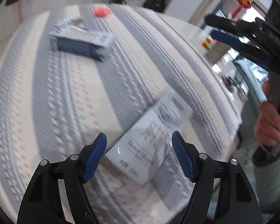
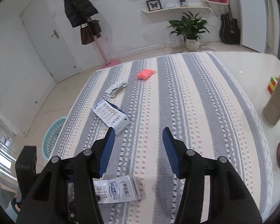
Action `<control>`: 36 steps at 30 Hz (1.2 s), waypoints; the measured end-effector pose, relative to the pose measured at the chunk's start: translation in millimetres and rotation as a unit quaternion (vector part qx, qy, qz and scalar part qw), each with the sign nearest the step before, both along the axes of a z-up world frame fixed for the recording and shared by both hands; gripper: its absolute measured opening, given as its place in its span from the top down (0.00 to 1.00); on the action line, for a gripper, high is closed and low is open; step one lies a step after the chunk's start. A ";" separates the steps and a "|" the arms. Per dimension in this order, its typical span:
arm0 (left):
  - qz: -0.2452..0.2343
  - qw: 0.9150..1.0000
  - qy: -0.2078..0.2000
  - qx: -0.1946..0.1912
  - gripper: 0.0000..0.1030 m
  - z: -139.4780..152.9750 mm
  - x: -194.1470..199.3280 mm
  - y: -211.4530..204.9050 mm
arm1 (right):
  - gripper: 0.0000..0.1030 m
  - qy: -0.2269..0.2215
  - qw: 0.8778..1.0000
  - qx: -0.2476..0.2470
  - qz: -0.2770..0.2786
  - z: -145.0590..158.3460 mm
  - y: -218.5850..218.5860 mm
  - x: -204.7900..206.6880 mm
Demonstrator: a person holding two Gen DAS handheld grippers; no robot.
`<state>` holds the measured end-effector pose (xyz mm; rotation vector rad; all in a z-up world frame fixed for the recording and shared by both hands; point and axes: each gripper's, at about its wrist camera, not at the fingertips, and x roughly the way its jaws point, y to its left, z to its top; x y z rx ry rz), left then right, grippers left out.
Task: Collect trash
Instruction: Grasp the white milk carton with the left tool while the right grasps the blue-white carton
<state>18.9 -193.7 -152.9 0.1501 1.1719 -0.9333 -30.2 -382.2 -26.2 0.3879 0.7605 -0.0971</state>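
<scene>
Left tongs [image 1: 139, 156]: jaws spread, empty, straddling a white milk carton [image 1: 149, 145] lying flat on the striped tablecloth [image 1: 46, 102]; blue pads to either side of the carton's near end, contact not evident through motion blur. Judged: grasp in preparation, not closed.

Right tongs [image 2: 139, 149]: jaws spread, empty, held above the cloth; visible in the left view at upper right [image 1: 222, 28], a bare hand [image 1: 268, 123] on the grip.

Trash, outward from the right tongs:
- Same white milk carton [image 2: 117, 189], just below and left of the jaws, flat on the cloth.
- Blue-and-white carton [image 2: 112, 116], flattened, just beyond the left pad; well ahead of the left tongs [image 1: 80, 41].
- Crumpled spotted wrapper [image 2: 116, 88], farther ahead, left.
- Orange packet [image 2: 145, 74], farthest, near the far table edge; blurred red-orange patch in the left view [image 1: 101, 12].

Receptacle: pale blue perforated basket [image 2: 52, 136] on the floor, off the table's left edge, left of the right tongs. Contents hidden.

Progress, judged: four items on the table, none held, none seen in the basket. Collection at or near its start; first carton about to be gripped, three further items and all transfers to the basket outstanding.

Surroundings: potted plant [image 2: 191, 29], guitar [image 2: 229, 28], coat stand [image 2: 95, 37], beyond the table.
</scene>
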 end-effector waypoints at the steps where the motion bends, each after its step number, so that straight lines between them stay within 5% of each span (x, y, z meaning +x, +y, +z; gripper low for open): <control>1: -0.008 1.000 0.003 0.002 0.32 -0.1 -6.9 -1.8 | 0.52 -0.001 1.000 0.003 -0.003 -1.6 -1.8 -2.9; 12: -0.052 0.997 -0.024 0.058 0.27 -2.5 -37.0 -54.8 | 0.47 0.011 1.000 -0.008 0.024 -11.8 1.6 -1.1; 19: -0.033 0.996 -0.035 0.070 0.43 -12.4 -25.9 -61.5 | 0.46 0.017 0.995 -0.059 0.077 -6.9 22.0 29.3; 26: 0.047 0.998 -0.039 0.024 0.51 9.1 9.0 -17.3 | 0.46 0.023 0.990 -0.073 0.121 -14.3 44.0 77.8; 36: 0.164 0.986 -0.040 0.002 0.51 23.6 88.7 68.7 | 0.30 0.057 0.978 -0.103 0.170 -54.7 89.2 159.4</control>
